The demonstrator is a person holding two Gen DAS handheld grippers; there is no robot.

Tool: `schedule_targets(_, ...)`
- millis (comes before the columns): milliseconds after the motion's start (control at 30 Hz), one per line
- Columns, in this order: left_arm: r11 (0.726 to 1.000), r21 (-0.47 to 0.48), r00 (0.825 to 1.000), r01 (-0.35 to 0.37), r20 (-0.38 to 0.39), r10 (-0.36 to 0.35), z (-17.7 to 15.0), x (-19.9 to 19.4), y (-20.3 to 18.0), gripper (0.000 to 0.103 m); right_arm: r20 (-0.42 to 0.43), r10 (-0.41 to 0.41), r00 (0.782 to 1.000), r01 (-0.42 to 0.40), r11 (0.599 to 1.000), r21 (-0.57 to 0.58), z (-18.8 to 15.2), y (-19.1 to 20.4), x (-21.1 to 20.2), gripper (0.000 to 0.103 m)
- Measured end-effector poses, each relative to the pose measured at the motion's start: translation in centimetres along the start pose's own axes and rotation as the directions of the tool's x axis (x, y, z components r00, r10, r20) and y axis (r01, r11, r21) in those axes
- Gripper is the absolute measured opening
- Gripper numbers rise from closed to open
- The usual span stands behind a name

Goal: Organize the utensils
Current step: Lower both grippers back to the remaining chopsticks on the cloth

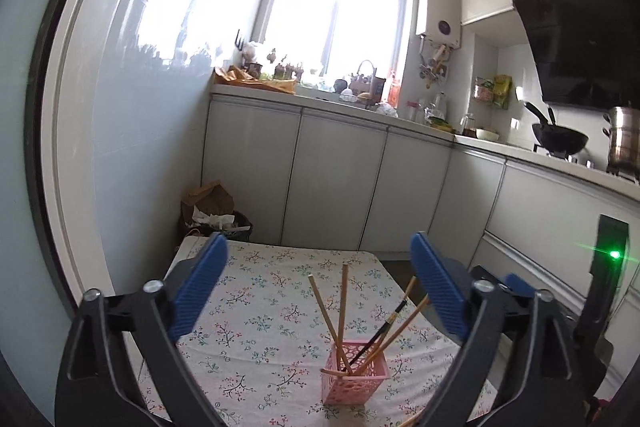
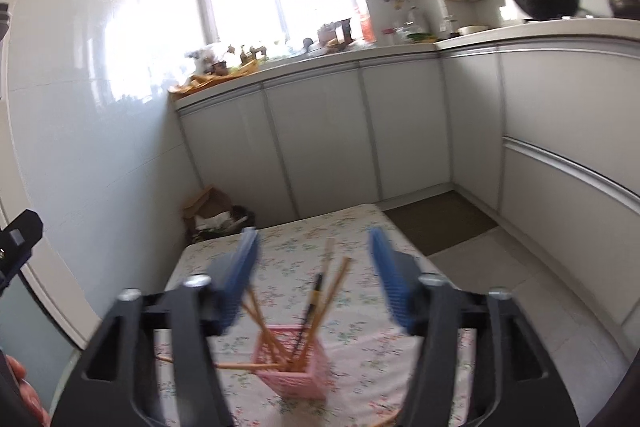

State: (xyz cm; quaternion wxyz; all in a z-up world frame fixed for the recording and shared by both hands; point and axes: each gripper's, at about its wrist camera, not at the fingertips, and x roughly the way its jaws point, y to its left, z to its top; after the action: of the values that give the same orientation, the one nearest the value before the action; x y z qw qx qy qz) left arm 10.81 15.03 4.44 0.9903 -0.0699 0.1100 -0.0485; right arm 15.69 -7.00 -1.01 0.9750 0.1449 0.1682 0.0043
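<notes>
Both grippers, left point(image 1: 318, 283) and right point(image 2: 312, 271), spread wide, empty, above pink basket point(image 1: 354, 379) of chopsticks point(image 1: 342, 307); floral tablecloth point(image 1: 256, 307) bare beyond, cabinets point(image 1: 332, 179) behind.

The cloth point(image 1: 256, 311) lies bare left of and beyond the basket point(image 1: 354, 375), leaving open passage there. Chopsticks point(image 1: 342, 303) fan up from the basket at lower centre, blocking a straight descent into it.

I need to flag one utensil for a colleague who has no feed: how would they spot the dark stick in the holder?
Find the table with the floral cloth in the kitchen corner; on it stands a pink lattice basket. Several sticks lean out of the basket, and the dark stick is the only black one, with a yellowish band near its upper end, among plain wooden chopsticks.
</notes>
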Motion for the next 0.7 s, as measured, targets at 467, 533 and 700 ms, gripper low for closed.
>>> schedule_targets(467,0.948,0.191,0.953,0.253,-0.219,-0.21,-3.0,1.1,-7.9,0.096,-0.209,-0.213,0.954,0.239,0.965,0.107,-6.9,-11.7,-5.0,0.096)
schedule_targets(533,0.928,0.222,0.93,0.298,-0.287,-0.23,-4.2,1.8,-9.1,0.096,-0.283,-0.239,0.929,0.28,0.953,0.113,-9.4,-14.2,-5.7,0.096)
schedule_targets(700,0.837,0.265,0.792,0.478,-0.542,-0.281,-8.8,5.2,-13.4,0.096,-0.421,-0.239,0.875,0.325,0.935,0.144,-14.0,-17.9,-7.2,0.096)
